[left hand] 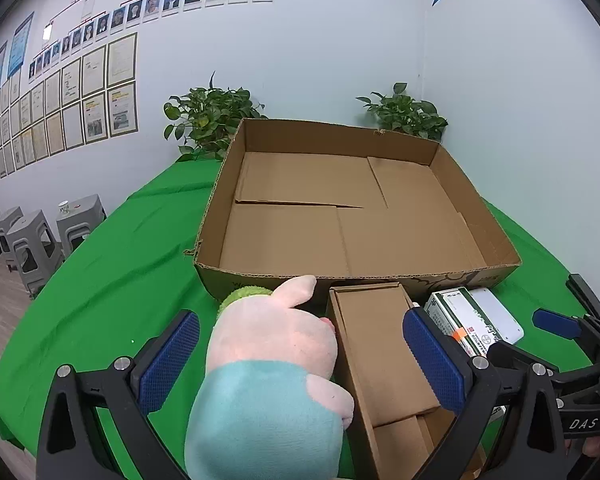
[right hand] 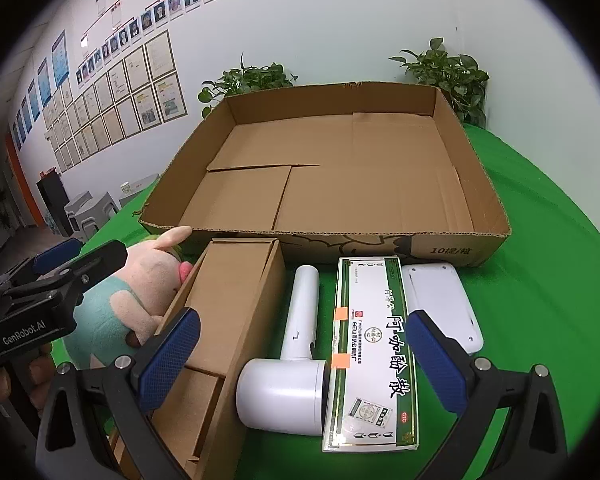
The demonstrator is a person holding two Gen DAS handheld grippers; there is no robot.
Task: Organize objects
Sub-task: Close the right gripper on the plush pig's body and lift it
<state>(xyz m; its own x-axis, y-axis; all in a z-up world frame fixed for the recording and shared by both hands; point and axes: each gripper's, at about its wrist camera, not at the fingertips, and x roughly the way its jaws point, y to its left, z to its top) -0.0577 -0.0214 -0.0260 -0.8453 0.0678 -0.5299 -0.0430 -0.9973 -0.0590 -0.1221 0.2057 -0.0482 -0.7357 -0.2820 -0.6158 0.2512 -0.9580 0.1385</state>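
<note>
Plush pig [left hand: 268, 364]: pink head, teal body, green tuft beside the ear, lying on the green cloth [left hand: 112, 280] just in front of the big cardboard tray [left hand: 479, 216]. Sits between the spread blue pads of the left gripper [left hand: 300, 364], touching neither pad clearly; long axis running away from the camera, ear tip toward the tray wall. Right beside it, touching, a small open cardboard box [left hand: 379, 344], long side also aimed at the tray.

Left gripper wide open, holding nothing. Right gripper [right hand: 301, 360] equally wide open, empty, hovering over a white hair dryer [right hand: 288, 376] and a green-and-white medicine box [right hand: 369, 344]. Dryer handle pointing toward the tray, barrel nearest the camera; medicine box lengthwise in the same direction, touching the dryer's side. Flat white case [right hand: 443, 300] just right of the medicine box, partly behind the right pad.
</note>
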